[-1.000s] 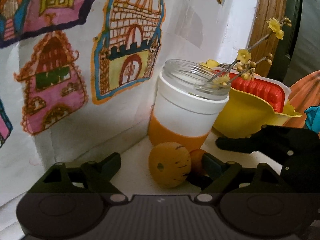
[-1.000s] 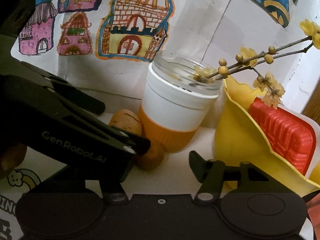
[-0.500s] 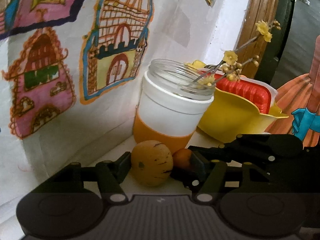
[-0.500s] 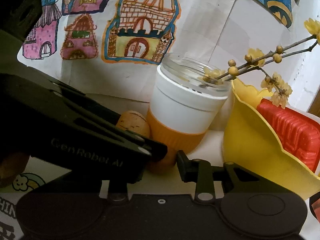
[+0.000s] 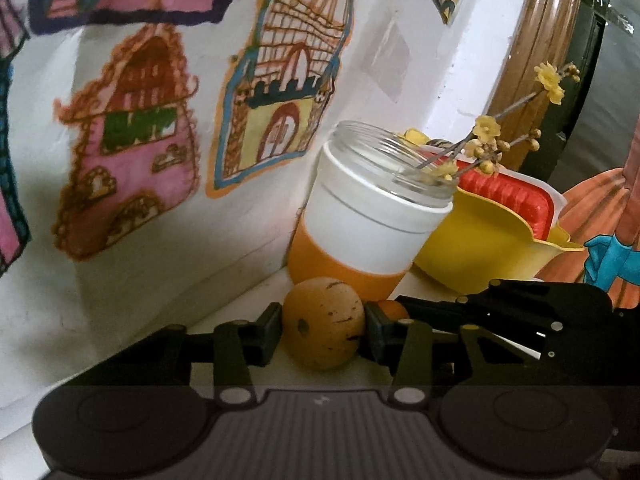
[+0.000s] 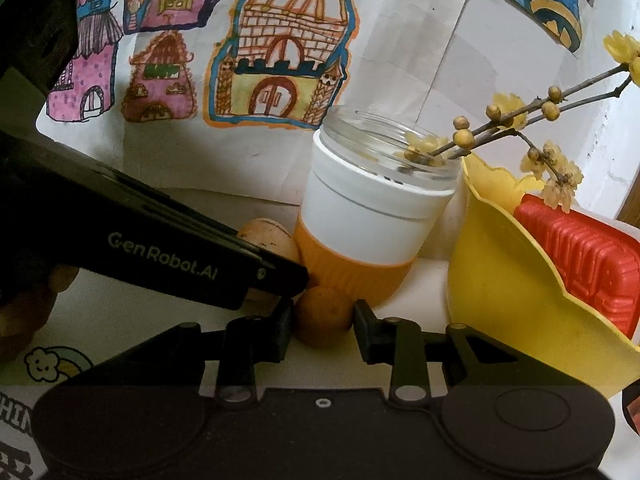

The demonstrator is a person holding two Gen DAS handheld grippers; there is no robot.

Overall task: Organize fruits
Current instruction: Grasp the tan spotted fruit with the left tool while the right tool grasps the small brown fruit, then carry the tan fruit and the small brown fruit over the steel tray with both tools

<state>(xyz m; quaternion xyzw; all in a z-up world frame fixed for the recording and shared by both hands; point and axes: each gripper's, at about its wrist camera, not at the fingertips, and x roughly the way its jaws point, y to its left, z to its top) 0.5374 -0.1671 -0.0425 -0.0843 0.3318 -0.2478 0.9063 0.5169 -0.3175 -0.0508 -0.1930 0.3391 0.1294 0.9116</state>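
- Plainly, the one clear piece of writing is "GenRobot.AI", printed in pale letters on the black side of the left hand-held gripper (image 6: 276, 280) where it crosses the right wrist view.
- At that view's lower left edge, bold dark characters on a printed sheet (image 6: 16, 432) are cut off and cannot be read; a small rainbow cartoon sits above them.
- The left hand-held gripper (image 5: 323, 326) is closing, its pads against both sides of the speckled yellow fruit (image 5: 323, 323) on the white counter (image 5: 240, 304).
- The right hand-held gripper (image 6: 323, 322) is clenched on the small orange fruit (image 6: 323, 316), just in front of the white-and-orange jar (image 6: 372, 216).
- In the left view that orange fruit is mostly hidden behind a finger.
- A yellow bowl (image 6: 512, 280) holds a red ribbed thing (image 6: 580, 256), partly concealed.
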